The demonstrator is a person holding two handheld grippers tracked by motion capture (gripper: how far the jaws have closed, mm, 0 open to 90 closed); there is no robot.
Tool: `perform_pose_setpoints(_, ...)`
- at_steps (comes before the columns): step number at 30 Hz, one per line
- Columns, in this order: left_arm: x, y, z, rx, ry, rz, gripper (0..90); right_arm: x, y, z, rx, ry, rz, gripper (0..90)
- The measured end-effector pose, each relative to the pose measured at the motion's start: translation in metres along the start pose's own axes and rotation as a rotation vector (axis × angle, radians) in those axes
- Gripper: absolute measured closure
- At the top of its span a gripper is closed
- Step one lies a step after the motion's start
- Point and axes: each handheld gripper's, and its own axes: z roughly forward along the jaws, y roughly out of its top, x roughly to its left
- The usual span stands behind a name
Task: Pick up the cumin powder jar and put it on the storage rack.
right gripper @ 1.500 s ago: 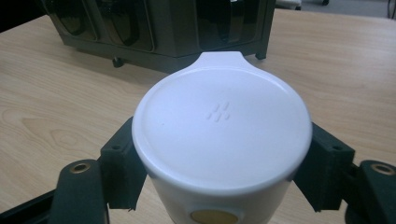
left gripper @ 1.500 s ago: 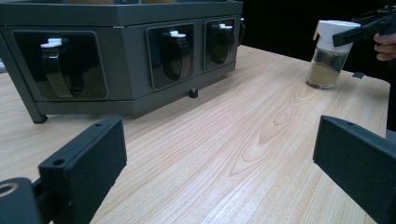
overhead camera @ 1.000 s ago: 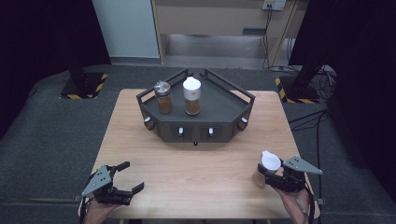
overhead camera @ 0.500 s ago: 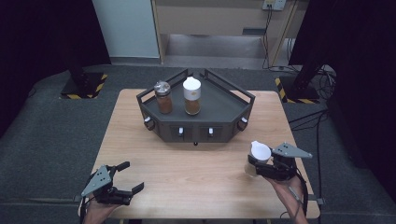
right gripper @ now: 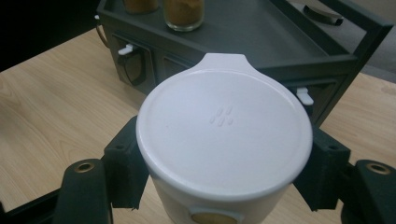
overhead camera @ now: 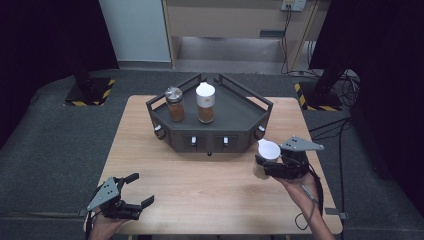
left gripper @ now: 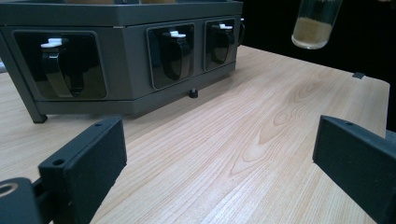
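Right hand-held gripper clamps a white-lidded spice jar between its jaws, lifted off the bench; its own view shows mostly the lid, hiding the jar's body. Ahead of it stands the dark rack, cut off at the frame edge. Left hand-held gripper rests spread wide, gripping nothing.

Table under me: light wood table, grain running lengthwise.
Floor around me: dark grey carpet.
Far wall: pale panel, beside a beige cabinet.
Corners: two yellow-black striped stand bases (cables coil by the right one).
Sides: black curtains.
Light: even, from overhead.
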Motion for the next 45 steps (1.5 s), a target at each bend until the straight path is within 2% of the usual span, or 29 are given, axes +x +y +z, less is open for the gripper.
perform_pose_setpoints(9,0.0,0.0,0.0,-0.001,-0.002,0.001,1.9,0.008,0.041,0.005,-0.007,0.015,-0.019,30.4)
perform_pose_setpoints(18,0.0,0.0,0.0,-0.001,-0.003,-0.001,1.9,0.003,0.078,0.019,-0.028,0.032,-0.007,30.5)
perform_pose_setpoints(19,0.0,0.0,0.0,-0.001,-0.003,-0.001,1.9,0.003,0.078,0.019,-0.028,0.032,-0.007,30.5)
perform_pose_setpoints(21,0.0,0.0,0.0,-0.001,-0.003,0.0,1.9,0.004,0.09,0.025,-0.027,0.021,-0.01,30.5)
perform_pose_setpoints(34,0.0,-0.001,0.0,-0.005,-0.002,-0.003,1.9,0.004,0.129,0.05,-0.017,-0.032,-0.018,30.5)
perform_pose_setpoints(45,0.0,-0.001,0.0,-0.004,-0.001,-0.005,1.9,-0.004,0.152,0.073,-0.019,-0.067,0.026,30.5)
